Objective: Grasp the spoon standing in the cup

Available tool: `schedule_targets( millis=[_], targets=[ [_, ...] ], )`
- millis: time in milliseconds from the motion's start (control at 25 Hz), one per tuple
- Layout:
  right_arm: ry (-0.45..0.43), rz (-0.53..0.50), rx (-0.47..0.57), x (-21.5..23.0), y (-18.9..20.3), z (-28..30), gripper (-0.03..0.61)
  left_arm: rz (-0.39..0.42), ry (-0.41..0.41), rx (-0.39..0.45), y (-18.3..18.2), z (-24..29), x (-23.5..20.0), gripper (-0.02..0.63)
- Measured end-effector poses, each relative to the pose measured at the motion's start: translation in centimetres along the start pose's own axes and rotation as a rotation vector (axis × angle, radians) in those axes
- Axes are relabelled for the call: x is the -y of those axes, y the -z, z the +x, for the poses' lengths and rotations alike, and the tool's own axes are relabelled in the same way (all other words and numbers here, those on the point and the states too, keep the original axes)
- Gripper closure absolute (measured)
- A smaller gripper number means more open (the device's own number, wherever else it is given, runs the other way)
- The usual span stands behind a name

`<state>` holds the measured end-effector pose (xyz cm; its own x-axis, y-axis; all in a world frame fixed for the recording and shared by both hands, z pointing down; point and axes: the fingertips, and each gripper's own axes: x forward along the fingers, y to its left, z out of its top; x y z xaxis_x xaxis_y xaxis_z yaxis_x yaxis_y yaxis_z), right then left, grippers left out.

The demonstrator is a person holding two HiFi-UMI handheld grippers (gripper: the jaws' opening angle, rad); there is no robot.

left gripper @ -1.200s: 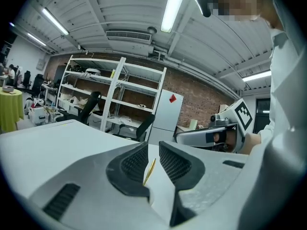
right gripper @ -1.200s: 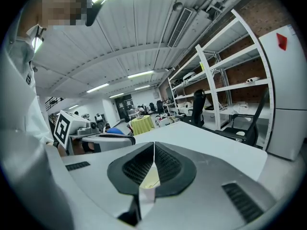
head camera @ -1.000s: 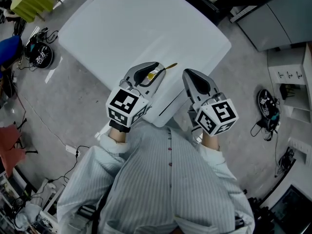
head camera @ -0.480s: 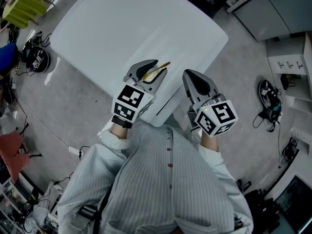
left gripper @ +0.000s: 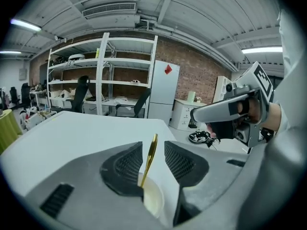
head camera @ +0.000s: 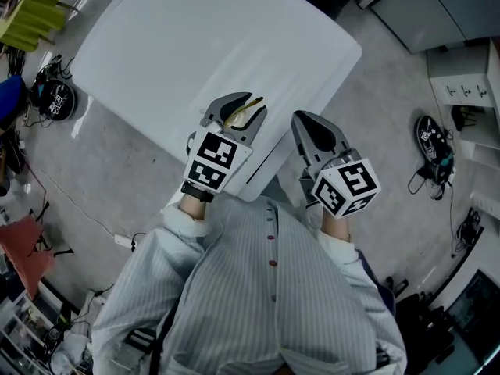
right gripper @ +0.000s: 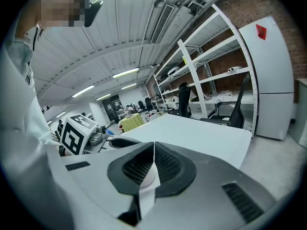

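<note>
A thin gold spoon (left gripper: pixel 149 158) stands in a small white cup (left gripper: pixel 153 199) on the white table (head camera: pixel 203 45). Its handle rises between the two pads of my left gripper (left gripper: pixel 153 150). The jaws are opening, with a gap showing on each side of the handle. From the head view the spoon (head camera: pixel 237 116) shows inside the left gripper (head camera: pixel 244 108) near the table's front edge, and the cup is hidden under the jaws. My right gripper (head camera: pixel 301 120) hovers just to the right, over the table's edge. Its pads (right gripper: pixel 144 169) are pressed together with nothing between them.
The table's near edge runs right below both grippers. On the floor lie cables and dark gear at the left (head camera: pixel 55 96) and right (head camera: pixel 432 151). White shelving (left gripper: pixel 103 75), office chairs and a white fridge (left gripper: pixel 163 92) stand beyond the table's far side.
The spoon handle leaned out to the right past the left jaws a second ago; now it stands between them. The left gripper has shifted slightly forward. The right gripper has stayed put.
</note>
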<state>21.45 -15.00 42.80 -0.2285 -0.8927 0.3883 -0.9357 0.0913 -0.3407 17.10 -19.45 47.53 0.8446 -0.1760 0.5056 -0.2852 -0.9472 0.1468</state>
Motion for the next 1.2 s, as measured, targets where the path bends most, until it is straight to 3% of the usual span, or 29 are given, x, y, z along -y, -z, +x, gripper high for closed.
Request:
schedule_targets(
  millis=[680,1200],
  targets=[
    [0.002,0.022,-0.013,1.1,0.9,-0.1,0.568,0.000,-0.028,-0.078,1.3,1.7,-0.6,0.492],
    [0.001,0.025,-0.015,1.2,0.8,-0.5,0.568,-0.001,-0.051,-0.068,1.0,1.2,-0.9,0.560]
  ],
)
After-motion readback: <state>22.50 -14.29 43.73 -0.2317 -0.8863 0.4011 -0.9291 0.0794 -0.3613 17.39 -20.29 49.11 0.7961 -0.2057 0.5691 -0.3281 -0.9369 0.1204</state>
